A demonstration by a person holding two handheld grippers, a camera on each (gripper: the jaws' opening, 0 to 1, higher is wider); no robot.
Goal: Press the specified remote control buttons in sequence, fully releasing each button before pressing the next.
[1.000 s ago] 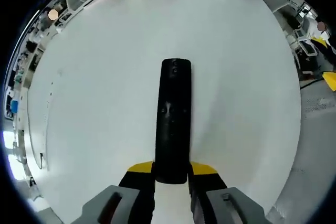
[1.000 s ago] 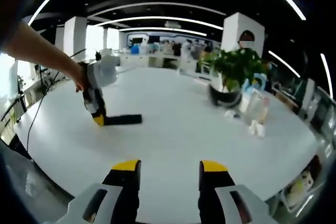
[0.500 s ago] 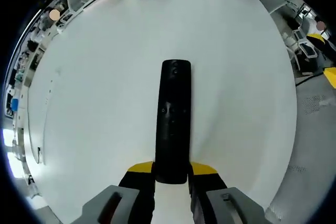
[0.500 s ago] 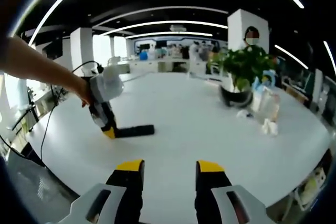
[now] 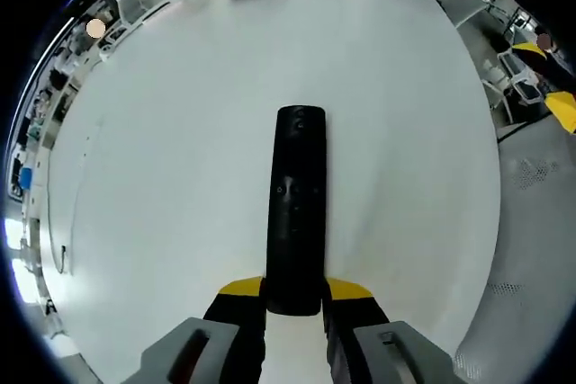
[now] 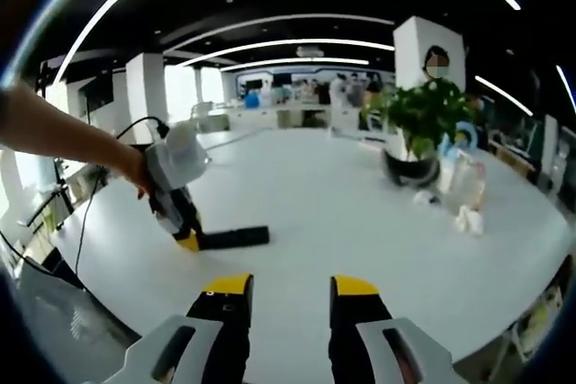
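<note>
A broad white counter (image 5: pixel 162 150) carries everything. The right gripper view takes in a potted plant (image 6: pixel 416 123) standing on its far side, with small packets (image 6: pixel 466 218) near it. The left gripper view looks down on the black remote control (image 5: pixel 295 209), lying flat with its buttons up, its near end pinched between the yellow-tipped jaws of the left gripper (image 5: pixel 294 290). The right gripper (image 6: pixel 285 287) hangs above bare counter, jaws spread, well apart from the remote.
</note>
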